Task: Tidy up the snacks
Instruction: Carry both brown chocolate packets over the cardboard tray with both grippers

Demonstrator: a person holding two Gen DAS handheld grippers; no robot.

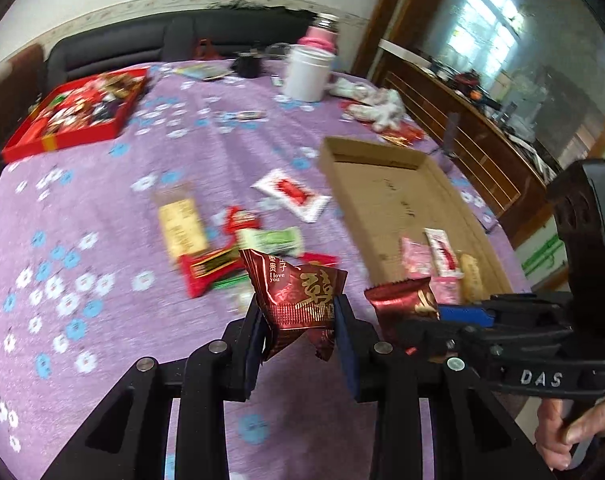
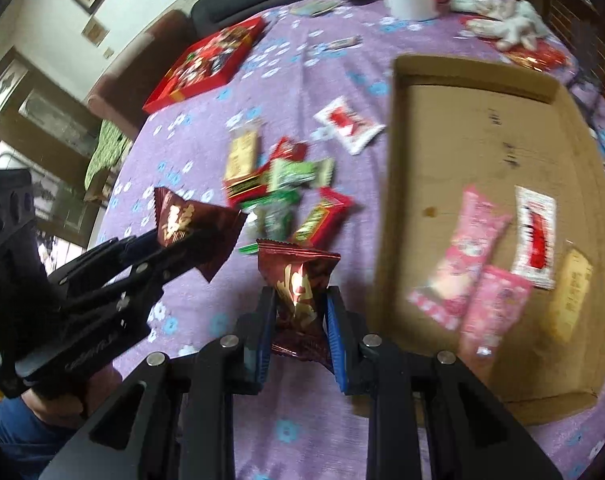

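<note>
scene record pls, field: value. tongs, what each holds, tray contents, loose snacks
left tongs: shut on dark red packet
right tongs: shut on second dark red packet
cardboard tray: two pink packets, white-red sachet, yellow packet
loose pile: red, green, yellow wrappers on purple tablecloth
red box: far side, full of sweets
</note>
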